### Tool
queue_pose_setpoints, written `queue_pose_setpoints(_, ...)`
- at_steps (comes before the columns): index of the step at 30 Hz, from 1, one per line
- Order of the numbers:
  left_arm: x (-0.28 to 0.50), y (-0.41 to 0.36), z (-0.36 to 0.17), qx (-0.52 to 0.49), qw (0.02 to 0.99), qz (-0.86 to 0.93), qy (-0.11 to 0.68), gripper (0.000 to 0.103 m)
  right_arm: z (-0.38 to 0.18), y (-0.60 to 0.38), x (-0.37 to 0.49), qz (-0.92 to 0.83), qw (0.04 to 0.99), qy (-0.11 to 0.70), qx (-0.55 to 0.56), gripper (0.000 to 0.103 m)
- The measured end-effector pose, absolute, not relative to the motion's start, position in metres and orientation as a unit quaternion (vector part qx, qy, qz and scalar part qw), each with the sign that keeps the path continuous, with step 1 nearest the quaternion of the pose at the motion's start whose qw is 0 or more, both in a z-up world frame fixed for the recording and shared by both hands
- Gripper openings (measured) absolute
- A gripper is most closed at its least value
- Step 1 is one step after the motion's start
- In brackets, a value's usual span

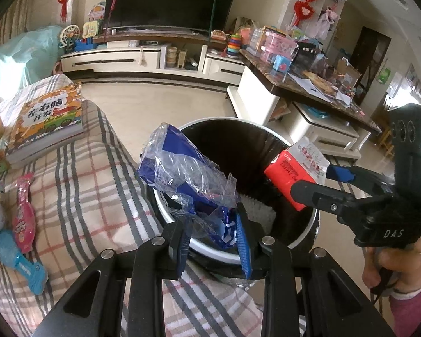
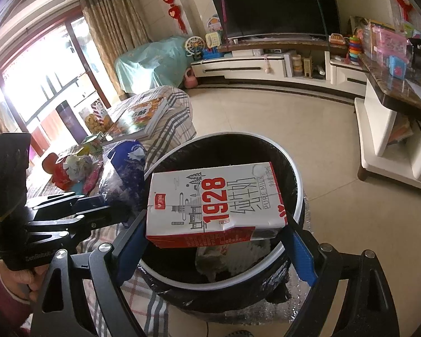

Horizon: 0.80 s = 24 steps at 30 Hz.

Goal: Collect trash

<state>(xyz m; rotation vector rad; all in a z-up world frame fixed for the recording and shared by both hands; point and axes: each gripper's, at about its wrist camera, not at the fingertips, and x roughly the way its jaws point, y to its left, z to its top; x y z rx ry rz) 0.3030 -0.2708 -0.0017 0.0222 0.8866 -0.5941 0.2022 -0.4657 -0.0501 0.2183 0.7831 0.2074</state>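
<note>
My left gripper (image 1: 214, 248) is shut on a crumpled blue and clear plastic wrapper (image 1: 182, 171) and holds it over the near rim of the round black-lined trash bin (image 1: 165, 210). My right gripper (image 2: 213, 233) is shut on a red and white "1928" milk carton (image 2: 214, 203) and holds it over the bin's opening (image 2: 292, 168). The carton (image 1: 297, 170) and right gripper (image 1: 320, 185) also show in the left wrist view, at the bin's right side. The wrapper (image 2: 123, 174) and left gripper (image 2: 98, 207) show left in the right wrist view. White trash lies inside the bin.
A plaid-covered sofa (image 1: 78, 196) lies left of the bin, with a children's book (image 1: 47, 118), a pink wrapper (image 1: 23, 213), a blue wrapper (image 1: 19, 264) and more crumpled trash (image 2: 75, 168). A marble-topped coffee table (image 1: 308, 87) stands right. A TV cabinet (image 1: 143, 61) is beyond.
</note>
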Motion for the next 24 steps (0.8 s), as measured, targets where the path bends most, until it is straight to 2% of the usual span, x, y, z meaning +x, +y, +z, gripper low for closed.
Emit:
queue_pose_setpoints(10,0.307,-0.281,-0.004,0.009,0.858,-0.281,0.431,0.032,-0.052,-0.468,0.209,0.102,0.91,0.388,0.106,0.089)
queue_pose_setpoints(13,0.308,-0.281,-0.004,0.008,0.858,-0.28,0.431,0.036,-0.054,-0.469,0.211,0.103,0.908,0.39,0.111,0.09)
queue_pose_setpoints(18,0.308,-0.28,-0.004,0.004,0.857,-0.279,0.433,0.048,-0.055,-0.475,0.211,0.102,0.907,0.388,0.129,0.09)
queue_pose_setpoints(24,0.297,-0.27,-0.002,-0.001,0.863,-0.271,0.427,0.053,-0.053,-0.474,0.204,0.101,0.908,0.383,0.137,0.09)
